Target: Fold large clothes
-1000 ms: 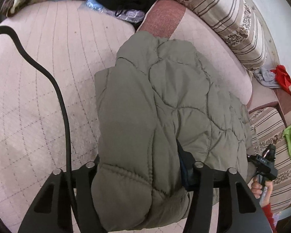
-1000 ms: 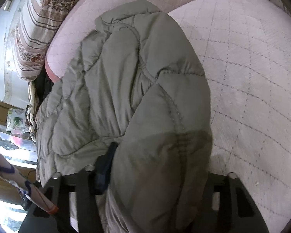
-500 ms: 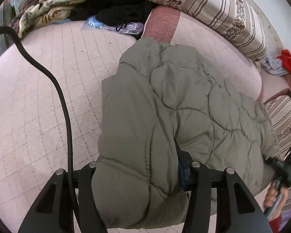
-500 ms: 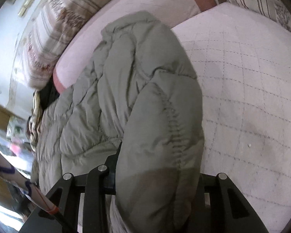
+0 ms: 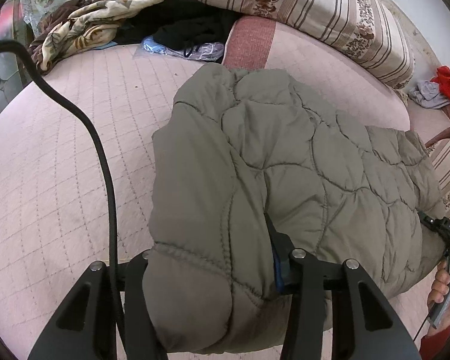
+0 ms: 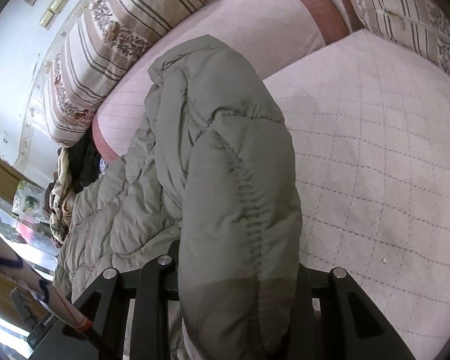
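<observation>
An olive-green quilted puffer jacket [image 5: 285, 150] lies bunched on a pink quilted mattress [image 5: 60, 150]. My left gripper [image 5: 213, 270] has a thick fold of the jacket's near edge between its fingers. Its jaws are closing and the padding bulges around them. The right wrist view shows the same jacket [image 6: 210, 105], with another thick fold squeezed in my right gripper [image 6: 237, 270], whose jaws are closing too. At the left wrist view's right edge, a person's hand [image 5: 444, 282] holds the right gripper's handle. The fingertips are buried in the fabric.
A black cable [image 5: 105, 165] hangs across the mattress on the left. Striped floral cushions [image 5: 315, 6] and a pink bolster [image 6: 240, 30] line the back. Loose clothes [image 5: 105, 24] are piled at the far left, and a red cloth [image 5: 448, 84] lies at the right.
Both grippers have risen and tilted up with the jacket's edge between their fingers, so more of the cushions shows. Each pair of fingers has drawn closer together on its fold.
</observation>
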### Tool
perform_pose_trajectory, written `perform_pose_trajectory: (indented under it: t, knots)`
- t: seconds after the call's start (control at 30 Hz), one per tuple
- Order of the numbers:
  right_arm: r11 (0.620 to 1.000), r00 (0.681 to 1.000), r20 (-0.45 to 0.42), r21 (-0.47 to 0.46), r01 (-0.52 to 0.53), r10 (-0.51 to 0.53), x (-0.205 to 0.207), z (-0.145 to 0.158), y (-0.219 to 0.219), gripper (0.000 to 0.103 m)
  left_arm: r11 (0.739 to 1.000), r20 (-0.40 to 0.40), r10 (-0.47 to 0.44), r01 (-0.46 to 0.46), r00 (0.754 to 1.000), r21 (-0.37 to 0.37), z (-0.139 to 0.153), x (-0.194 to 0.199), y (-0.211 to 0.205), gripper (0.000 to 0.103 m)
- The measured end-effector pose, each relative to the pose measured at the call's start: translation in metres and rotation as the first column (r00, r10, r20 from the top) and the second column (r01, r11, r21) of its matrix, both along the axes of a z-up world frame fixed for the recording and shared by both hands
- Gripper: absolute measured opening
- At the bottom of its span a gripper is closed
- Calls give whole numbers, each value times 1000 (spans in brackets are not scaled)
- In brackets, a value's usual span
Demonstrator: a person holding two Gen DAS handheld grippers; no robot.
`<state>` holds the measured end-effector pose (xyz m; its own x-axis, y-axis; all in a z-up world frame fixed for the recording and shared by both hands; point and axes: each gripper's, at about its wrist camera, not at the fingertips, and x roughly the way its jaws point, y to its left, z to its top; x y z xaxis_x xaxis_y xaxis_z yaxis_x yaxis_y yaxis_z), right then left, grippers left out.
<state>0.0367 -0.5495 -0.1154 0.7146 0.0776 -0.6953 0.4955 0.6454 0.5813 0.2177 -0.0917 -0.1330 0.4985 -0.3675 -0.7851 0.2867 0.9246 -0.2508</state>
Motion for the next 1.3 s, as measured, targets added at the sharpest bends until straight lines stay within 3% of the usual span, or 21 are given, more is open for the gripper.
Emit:
perform_pose_trajectory:
  t: [0.73, 1.3]
  knots:
    - [998, 998, 37, -1, -59, 59, -31, 28, 12, 33, 1000, 48, 7, -8, 999, 25, 25, -36, 0, 43]
    - [998, 998, 19, 1, -65, 65, -32, 28, 14, 33, 999, 54, -2, -1, 999, 54, 26, -49, 0, 43]
